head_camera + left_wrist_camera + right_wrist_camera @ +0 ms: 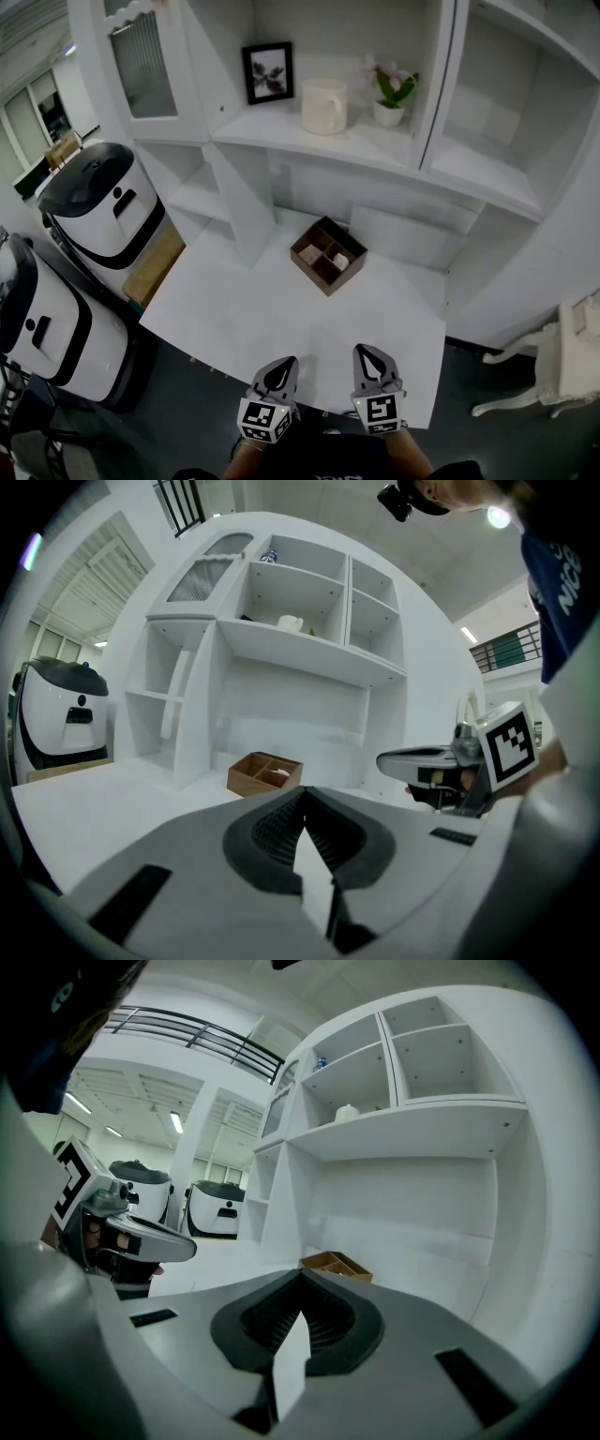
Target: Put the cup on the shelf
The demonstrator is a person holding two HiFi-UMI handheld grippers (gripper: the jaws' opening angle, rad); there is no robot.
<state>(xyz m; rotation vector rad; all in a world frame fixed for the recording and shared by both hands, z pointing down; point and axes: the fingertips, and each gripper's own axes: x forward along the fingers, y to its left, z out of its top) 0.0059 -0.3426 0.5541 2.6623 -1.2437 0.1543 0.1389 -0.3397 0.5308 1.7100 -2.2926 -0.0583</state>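
The cup [323, 106] stands on the shelf [281, 129]; left gripper [275, 374] and right gripper [373, 366] hover, jaws together, empty.

Only cut-off, unreadable white lettering [568, 570] on the person's dark shirt [551, 625]

Left gripper [279, 375] and right gripper [373, 366] side by side, jaws together, empty.
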